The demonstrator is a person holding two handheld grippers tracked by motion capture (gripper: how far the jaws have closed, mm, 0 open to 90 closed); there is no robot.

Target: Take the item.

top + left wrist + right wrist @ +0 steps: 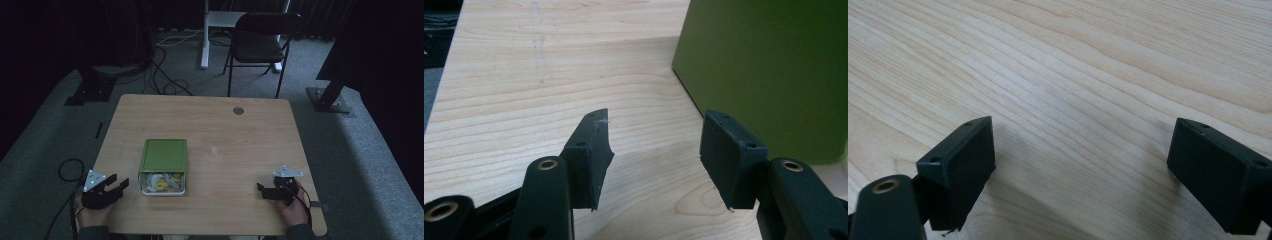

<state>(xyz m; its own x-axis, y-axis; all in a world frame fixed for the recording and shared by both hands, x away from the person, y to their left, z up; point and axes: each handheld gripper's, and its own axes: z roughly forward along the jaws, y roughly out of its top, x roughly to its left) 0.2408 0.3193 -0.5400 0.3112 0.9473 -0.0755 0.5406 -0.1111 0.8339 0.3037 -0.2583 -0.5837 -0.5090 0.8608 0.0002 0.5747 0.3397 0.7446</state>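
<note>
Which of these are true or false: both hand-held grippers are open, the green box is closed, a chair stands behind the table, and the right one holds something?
1. Both hand-held grippers are open. True: the left hand-held gripper and the right hand-held gripper have their jaws apart.
2. The green box is closed. False: its near end is open, with small yellow and white pieces inside.
3. A chair stands behind the table. True.
4. The right hand-held gripper holds something. False: nothing sits between its jaws.
</note>
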